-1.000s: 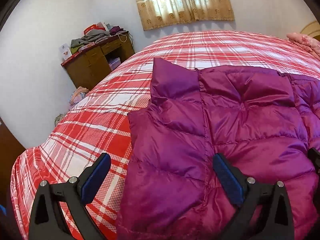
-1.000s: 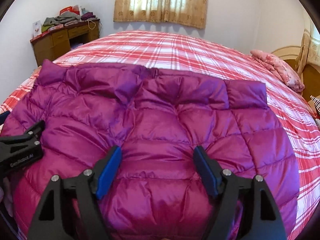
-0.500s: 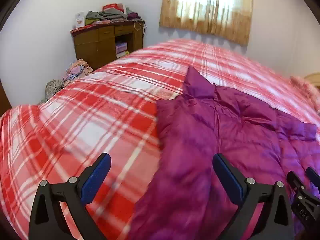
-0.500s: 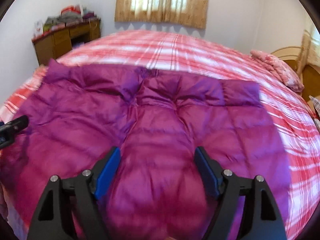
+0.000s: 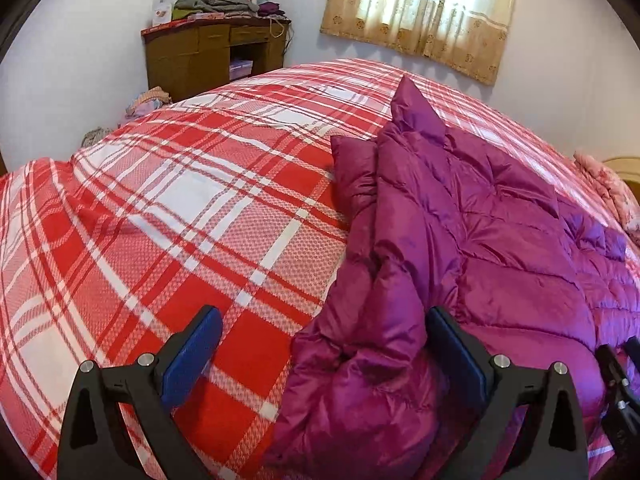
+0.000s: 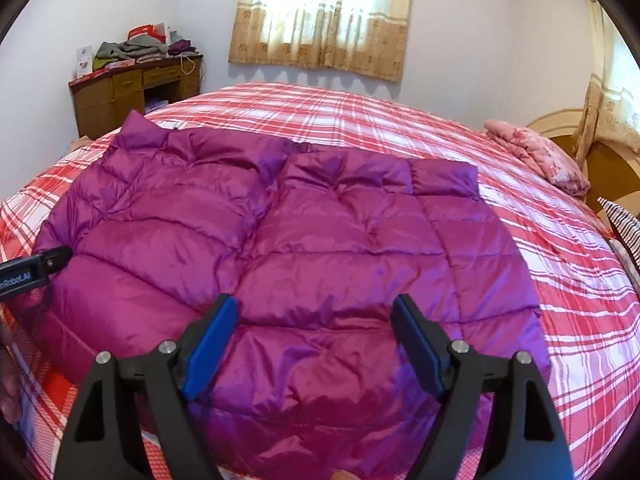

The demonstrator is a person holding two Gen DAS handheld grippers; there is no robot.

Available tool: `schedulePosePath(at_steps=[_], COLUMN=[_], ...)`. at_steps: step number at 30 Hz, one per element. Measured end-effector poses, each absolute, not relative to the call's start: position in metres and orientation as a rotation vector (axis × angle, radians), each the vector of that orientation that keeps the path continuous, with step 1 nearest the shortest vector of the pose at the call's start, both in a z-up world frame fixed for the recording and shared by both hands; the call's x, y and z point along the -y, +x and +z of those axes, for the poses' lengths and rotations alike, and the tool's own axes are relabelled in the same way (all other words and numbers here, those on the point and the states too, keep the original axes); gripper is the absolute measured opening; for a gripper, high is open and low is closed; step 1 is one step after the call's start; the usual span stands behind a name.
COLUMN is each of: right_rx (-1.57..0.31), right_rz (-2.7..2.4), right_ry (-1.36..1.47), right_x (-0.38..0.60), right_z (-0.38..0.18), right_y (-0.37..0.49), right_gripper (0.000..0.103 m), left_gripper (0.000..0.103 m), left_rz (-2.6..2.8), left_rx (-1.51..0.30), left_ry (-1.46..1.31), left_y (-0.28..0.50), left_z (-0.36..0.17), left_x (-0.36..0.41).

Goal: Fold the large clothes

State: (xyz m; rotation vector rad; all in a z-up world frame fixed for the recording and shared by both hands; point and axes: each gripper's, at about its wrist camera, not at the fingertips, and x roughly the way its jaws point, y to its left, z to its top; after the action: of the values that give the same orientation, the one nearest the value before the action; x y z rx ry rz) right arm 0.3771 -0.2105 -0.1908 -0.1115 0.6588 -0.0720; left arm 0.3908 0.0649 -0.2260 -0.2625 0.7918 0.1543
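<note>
A magenta quilted down jacket (image 6: 304,240) lies spread flat on the red plaid bed (image 6: 560,280). In the left wrist view the jacket (image 5: 460,264) fills the right half, its left edge bunched in a ridge. My left gripper (image 5: 320,356) is open, straddling that bunched left edge near the bottom corner; its tip also shows in the right wrist view (image 6: 36,272). My right gripper (image 6: 314,340) is open and empty, hovering over the jacket's near middle hem; part of it shows at the left wrist view's lower right (image 5: 620,392).
A wooden desk (image 5: 212,56) piled with folded clothes stands against the far left wall. Clothes lie on the floor (image 5: 148,102) beside it. A pink folded blanket (image 6: 540,156) and a wooden headboard (image 6: 600,160) are at the right. A curtained window (image 6: 324,16) is behind.
My left gripper has swung left and out to the jacket's left edge, so more bare bedspread shows. My right gripper has drawn back slightly. Both stay open.
</note>
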Motion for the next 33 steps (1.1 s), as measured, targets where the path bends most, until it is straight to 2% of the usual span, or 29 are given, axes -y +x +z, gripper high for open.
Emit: schedulePosePath(at_steps=[5, 7, 8, 9, 12, 15, 23, 33], right_rx=[-0.692, -0.712, -0.717, -0.720, -0.719, -0.714, -0.711, -0.712], right_rz=[-0.091, -0.091, -0.087, -0.082, -0.081, -0.080, -0.069, -0.096], right_ry=[-0.172, -0.177, -0.172, -0.162, -0.155, -0.153, -0.140, -0.178], right_x=[0.202, 0.200, 0.202, 0.203, 0.204, 0.203, 0.203, 0.196], right_z=[-0.205, -0.206, -0.207, -0.208, -0.209, -0.209, -0.209, -0.208], right_y=[0.384, 0.388, 0.388, 0.389, 0.386, 0.385, 0.382, 0.382], right_gripper=[0.084, 0.085, 0.085, 0.085, 0.085, 0.085, 0.085, 0.082], left_gripper=[0.101, 0.096, 0.088, 0.073, 0.043, 0.019, 0.010, 0.008], left_rz=[0.130, 0.110, 0.089, 0.052, -0.030, -0.110, -0.156, -0.175], left_rx=[-0.788, -0.784, -0.783, -0.777, -0.781, -0.795, -0.781, -0.756], left_ry=[-0.229, -0.226, -0.239, -0.262, -0.325, -0.433, -0.465, -0.488], left_y=[0.387, 0.388, 0.388, 0.389, 0.388, 0.388, 0.384, 0.375], left_z=[-0.227, -0.227, -0.226, -0.225, -0.222, -0.223, -0.214, -0.208], left_x=[-0.053, -0.051, -0.051, -0.052, -0.052, -0.059, -0.062, -0.076])
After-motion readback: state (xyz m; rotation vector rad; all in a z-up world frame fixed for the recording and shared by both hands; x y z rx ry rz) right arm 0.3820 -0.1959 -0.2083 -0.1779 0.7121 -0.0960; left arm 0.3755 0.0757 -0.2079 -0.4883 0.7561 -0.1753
